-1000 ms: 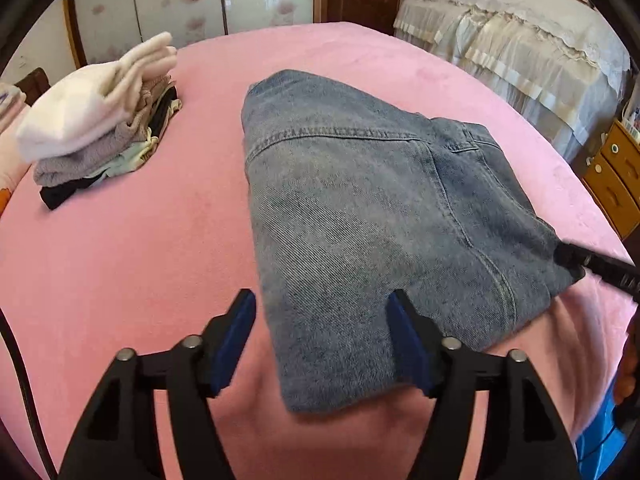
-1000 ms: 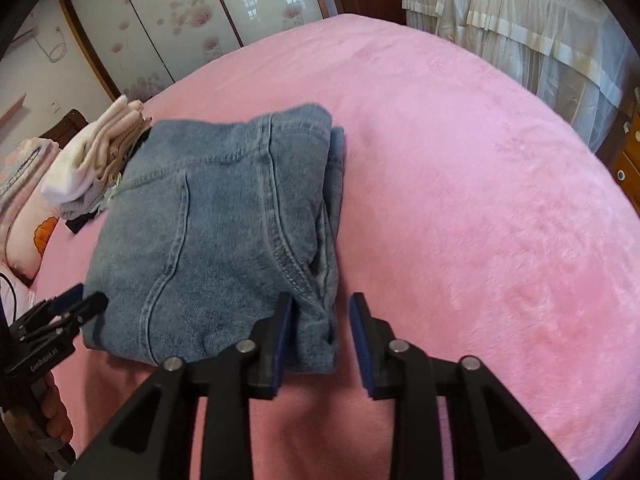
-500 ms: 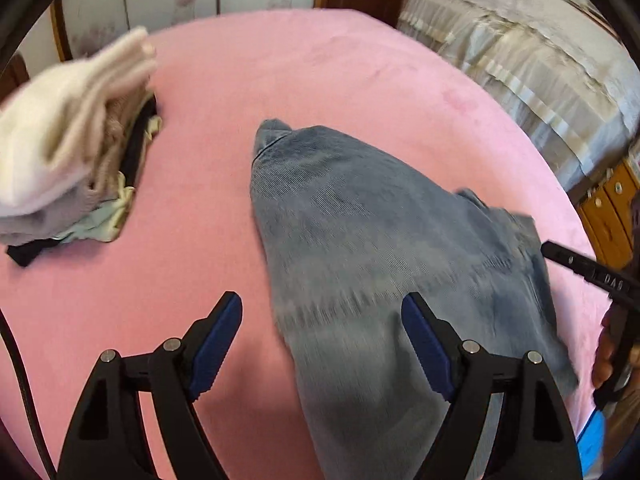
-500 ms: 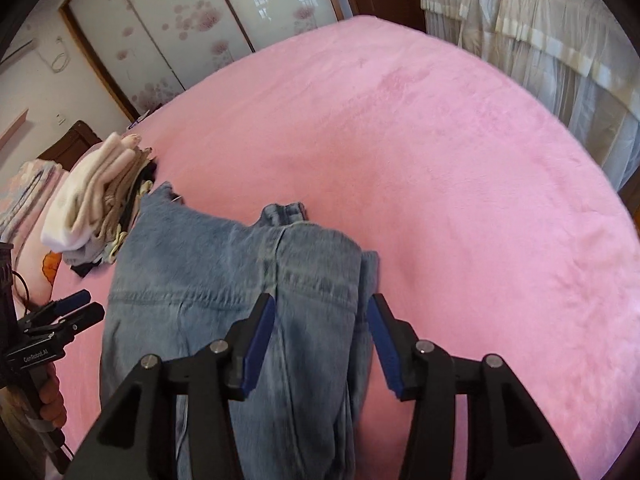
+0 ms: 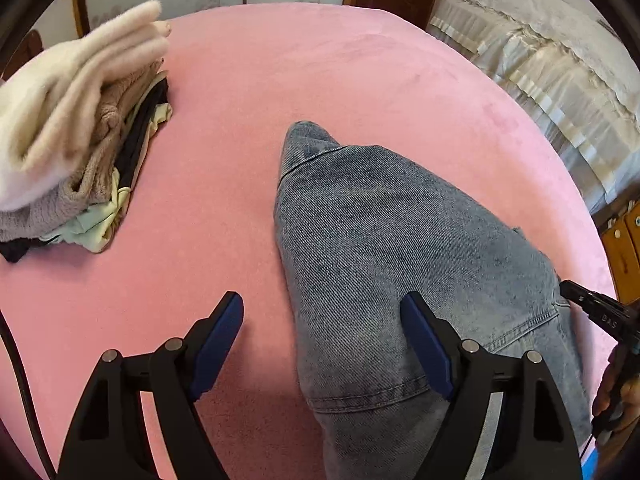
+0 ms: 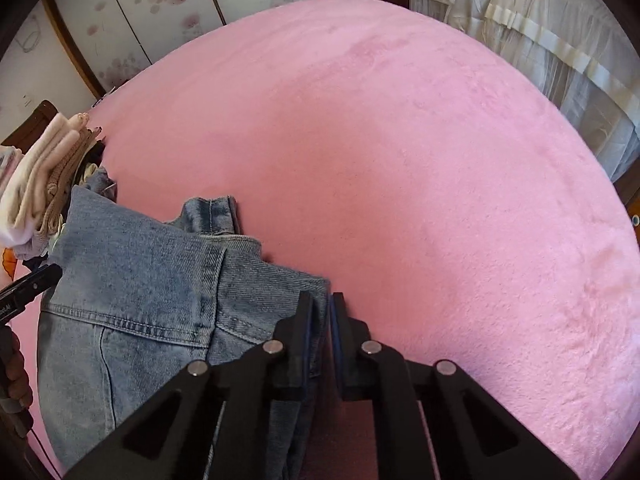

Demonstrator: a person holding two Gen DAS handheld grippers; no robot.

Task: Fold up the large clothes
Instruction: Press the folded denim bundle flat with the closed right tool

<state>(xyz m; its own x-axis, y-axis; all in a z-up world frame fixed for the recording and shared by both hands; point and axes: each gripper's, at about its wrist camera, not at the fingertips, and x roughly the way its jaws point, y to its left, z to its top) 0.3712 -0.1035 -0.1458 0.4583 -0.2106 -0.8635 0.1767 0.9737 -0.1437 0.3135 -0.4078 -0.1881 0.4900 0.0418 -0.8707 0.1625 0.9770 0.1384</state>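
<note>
Folded blue jeans (image 5: 384, 248) lie on the pink bed cover (image 5: 312, 76); they also show in the right wrist view (image 6: 152, 304). My left gripper (image 5: 322, 338) is open, its jaws wide apart, straddling the left edge of the jeans near their front end. My right gripper (image 6: 320, 312) is shut on the right edge of the jeans, denim pinched between its blue pads. The right gripper's tip shows at the right of the left wrist view (image 5: 592, 304).
A stack of folded clothes (image 5: 76, 136) sits at the left of the bed, also in the right wrist view (image 6: 44, 180). A second bed with a cream cover (image 5: 552, 52) stands at the right. A wooden cabinet (image 5: 624, 248) is beside it.
The jeans have come toward me on the bed. My right gripper has closed on their right edge. My left gripper stays open and now straddles the jeans' left edge.
</note>
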